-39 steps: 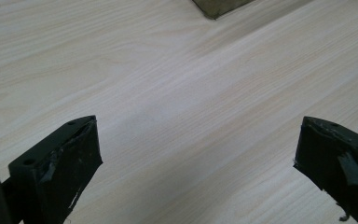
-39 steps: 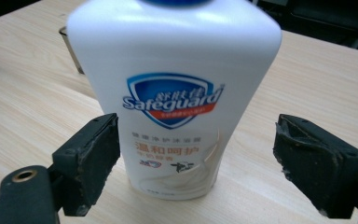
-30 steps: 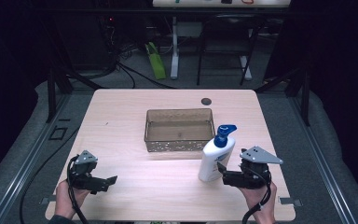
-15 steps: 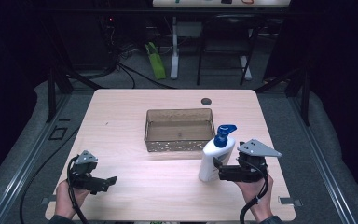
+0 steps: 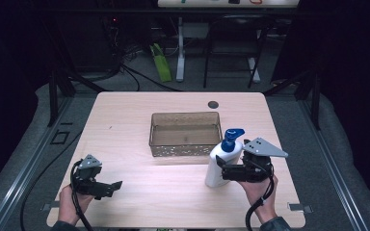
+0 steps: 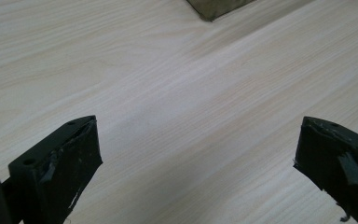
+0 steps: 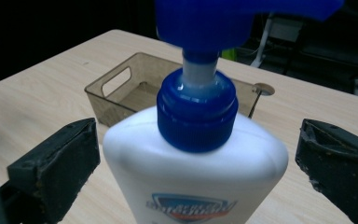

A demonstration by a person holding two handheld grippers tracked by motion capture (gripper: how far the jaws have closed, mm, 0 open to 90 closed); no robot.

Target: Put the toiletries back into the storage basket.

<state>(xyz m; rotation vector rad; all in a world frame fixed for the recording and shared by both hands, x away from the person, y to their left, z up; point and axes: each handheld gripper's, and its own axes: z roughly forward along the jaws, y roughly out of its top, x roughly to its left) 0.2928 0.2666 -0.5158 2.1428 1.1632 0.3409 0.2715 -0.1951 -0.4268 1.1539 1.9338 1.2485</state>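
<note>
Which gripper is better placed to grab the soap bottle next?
Right. The right gripper stands open around the soap bottle; the left gripper hangs open over bare table.

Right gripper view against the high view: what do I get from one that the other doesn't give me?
Right gripper view alone: the bottle's label crest, its blue collar close up, and a gap between each open jaw and the bottle's sides.
High view alone: the left gripper low over bare table at the near left, both hands, the floor and the bottle's base standing on the table.
Both: bottle upright with its blue pump, the brown bin behind it, the round table hole, the right gripper at the bottle.
</note>
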